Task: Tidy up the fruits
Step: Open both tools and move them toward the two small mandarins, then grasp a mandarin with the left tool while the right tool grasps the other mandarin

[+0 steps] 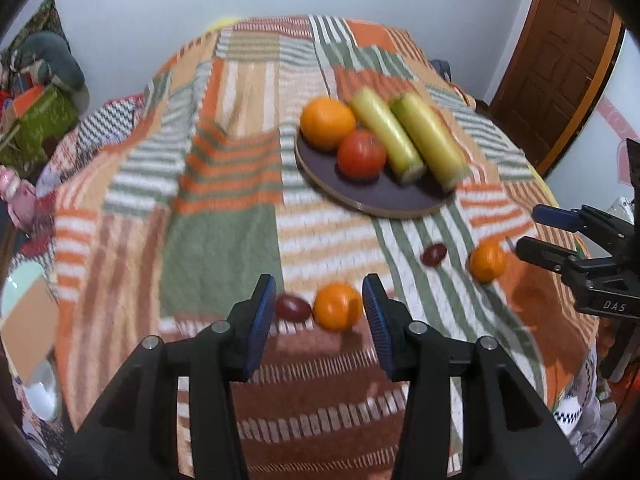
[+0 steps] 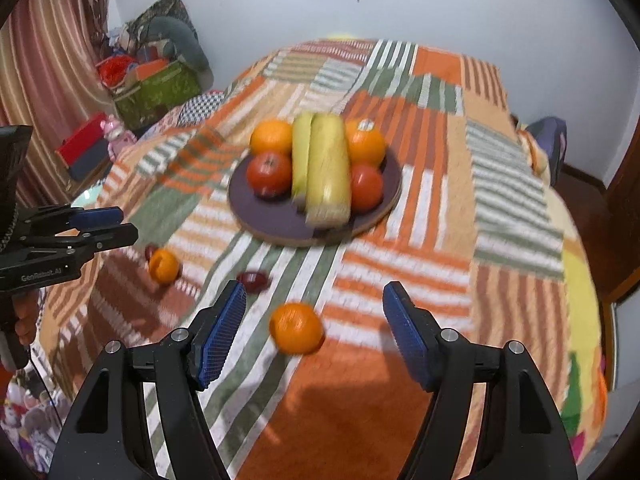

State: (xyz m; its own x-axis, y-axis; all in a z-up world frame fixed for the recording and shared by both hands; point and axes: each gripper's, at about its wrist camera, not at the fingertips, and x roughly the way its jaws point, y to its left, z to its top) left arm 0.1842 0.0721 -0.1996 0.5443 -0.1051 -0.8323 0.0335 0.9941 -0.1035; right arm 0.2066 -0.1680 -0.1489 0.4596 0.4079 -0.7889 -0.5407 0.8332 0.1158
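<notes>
Evidently both black two-finger grippers, left gripper (image 1: 319, 310) and right gripper (image 2: 314, 330), stand unclenched and empty, each framing a small round orange tangerine (image 1: 337, 306) (image 2: 296, 327) on the striped patchwork cloth (image 1: 224, 240), light, soft-skinned fruit best pinched gently across its middle.

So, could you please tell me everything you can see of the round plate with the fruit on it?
The plate is a flat round disc, dark purplish-brown on top with a pale, wood-like rim. It lies level on the striped patchwork cloth, beyond both grippers and untouched by either. On it rest two oranges, two red tomato-like fruits and two long yellow-green pieces lying side by side down the middle. Its near part is bare.
</notes>
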